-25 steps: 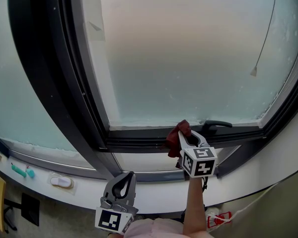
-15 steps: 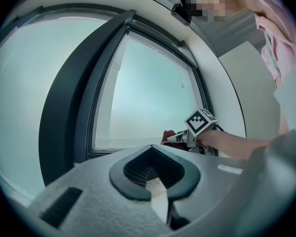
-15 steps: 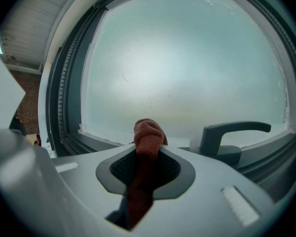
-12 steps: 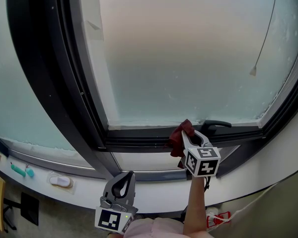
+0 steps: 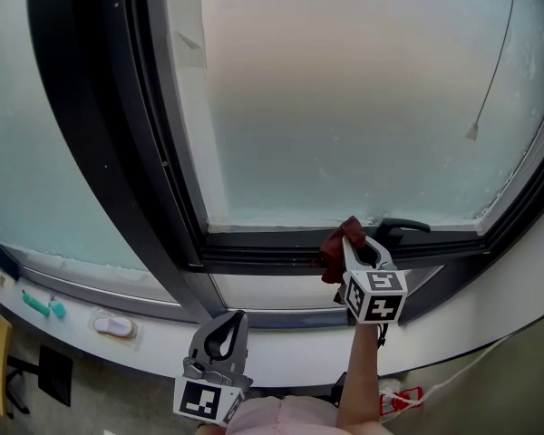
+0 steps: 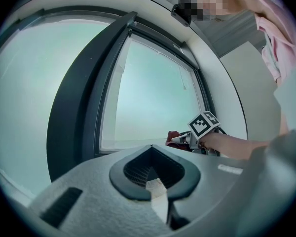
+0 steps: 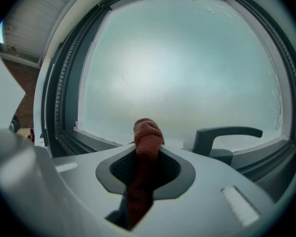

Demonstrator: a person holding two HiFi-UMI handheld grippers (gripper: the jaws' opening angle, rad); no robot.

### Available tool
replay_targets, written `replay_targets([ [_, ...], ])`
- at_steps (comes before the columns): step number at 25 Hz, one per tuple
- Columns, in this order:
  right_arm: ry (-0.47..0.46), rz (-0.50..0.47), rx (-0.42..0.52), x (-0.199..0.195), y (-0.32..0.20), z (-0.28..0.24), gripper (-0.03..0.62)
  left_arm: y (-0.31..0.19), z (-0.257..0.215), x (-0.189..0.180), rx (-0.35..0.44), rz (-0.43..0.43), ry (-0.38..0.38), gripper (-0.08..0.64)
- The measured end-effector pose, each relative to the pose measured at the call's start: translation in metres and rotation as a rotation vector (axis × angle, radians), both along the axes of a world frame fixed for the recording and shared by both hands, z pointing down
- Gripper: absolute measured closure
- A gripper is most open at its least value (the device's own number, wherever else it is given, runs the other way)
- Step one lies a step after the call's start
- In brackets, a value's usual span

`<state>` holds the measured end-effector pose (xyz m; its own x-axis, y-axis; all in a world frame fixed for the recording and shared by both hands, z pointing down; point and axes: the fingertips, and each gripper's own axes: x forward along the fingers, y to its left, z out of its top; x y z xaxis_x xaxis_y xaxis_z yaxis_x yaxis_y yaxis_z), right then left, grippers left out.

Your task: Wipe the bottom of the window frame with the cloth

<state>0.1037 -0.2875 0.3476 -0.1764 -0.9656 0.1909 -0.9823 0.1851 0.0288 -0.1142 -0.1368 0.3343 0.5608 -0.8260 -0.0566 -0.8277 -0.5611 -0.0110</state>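
Left hand-held gripper: nearest, low in the head view, in front of the white sill. Its jaws are together at the tips with nothing between them, and it is well apart from the window frame.
Person: a pink garment shows at the near edge. A bare forearm reaches away from it to the right hand-held gripper.
Right hand-held gripper: farther and to the right, with its marker cube facing the head camera. Its jaws are clamped on the red cloth.
Red cloth: a bunched end sticks out past the jaw tips, and the rest runs back between the pads. In the head view it lies over the bottom rail of the window frame, at the lower edge of the glass and just left of the handle. Whether it presses on the rail cannot be told.
Window frame: dark, and its bottom rail runs left to right above the sill. A thick dark upright rises on the left.
Handle: dark lever on the bottom rail, just right of the cloth.
Sill items: a teal object and a small white object lie far to the left.
Frosted glass: pale, beyond the rail.
Cord: thin, hanging at the far right of the pane and ending in a small pull.
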Motion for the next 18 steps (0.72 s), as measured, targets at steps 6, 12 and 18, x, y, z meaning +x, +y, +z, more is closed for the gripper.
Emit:
replay_targets([
  [6,0.038,-0.015,0.077,-0.022,0.012,-0.017,0.517,0.004,0.000,-0.014,-0.002,-0.014,0.000,0.566],
  [12,0.046,-0.151,0.128,-0.093,0.021,-0.033,0.517,0.009,-0.002,-0.031,0.000,-0.026,-0.001,0.566],
  [18,0.058,-0.302,0.160,-0.174,0.029,-0.040,0.518,0.016,-0.001,-0.056,0.001,-0.058,-0.004,0.566],
])
